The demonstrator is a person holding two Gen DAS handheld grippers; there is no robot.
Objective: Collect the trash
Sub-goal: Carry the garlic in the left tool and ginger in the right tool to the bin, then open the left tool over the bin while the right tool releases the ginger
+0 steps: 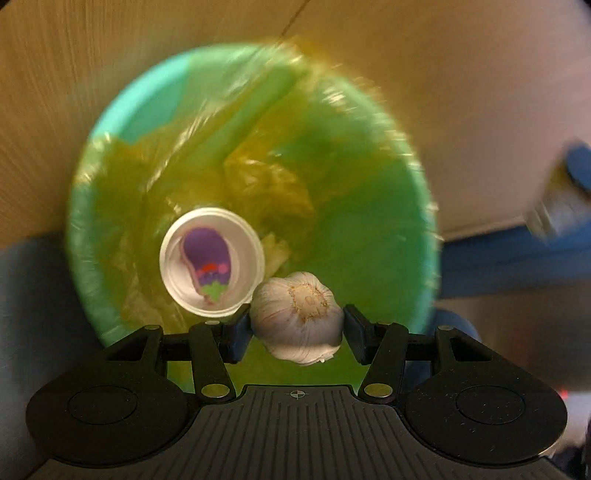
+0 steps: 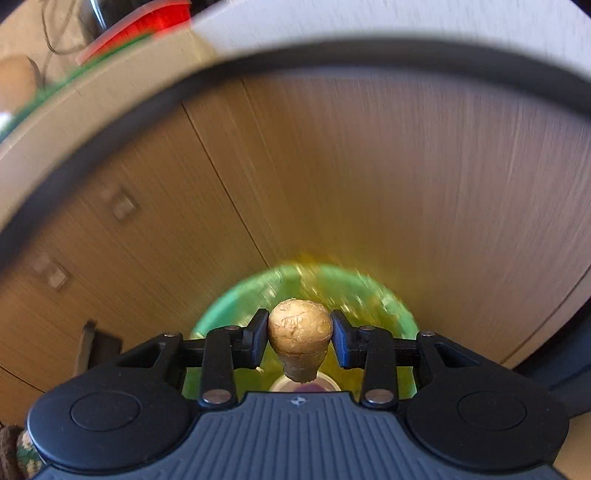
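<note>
A garlic bulb (image 1: 297, 317) is gripped between the two black fingers of the left gripper (image 1: 296, 328), root end turned toward the camera. It is held directly above a green bin (image 1: 402, 236), which is lined with a translucent yellow bag (image 1: 266, 177) and fills most of the left wrist view. Inside the bin, at about 10 o'clock from the garlic, a white plastic cup (image 1: 212, 262) is seen from above, with a purple wrapper (image 1: 208, 260) lying in it. The cup's rim appears just beside the left finger, though it lies lower, within the bin. The bin stands against a pale wooden cabinet (image 1: 443, 92). At 3 o'clock in this view, a blurred blue and grey shape is seen; what it is cannot be told.

In the right wrist view, a small brown knobbly piece (image 2: 300, 338), rounded at the top and narrower below, possibly ginger or a small potato, is held by the right gripper (image 2: 300, 338), its fingers closed on either side of it. The same green bin (image 2: 210, 317) is seen behind and below the piece, with the white cup (image 2: 306, 384) partly visible at 6 o'clock from it. Wooden cabinet doors (image 2: 369, 166) fill the middle of this view, and a pale countertop edge (image 2: 110, 92) with a dark band curves across the top. Blurred red and green items (image 2: 140, 26) are seen at 11 o'clock.
</note>
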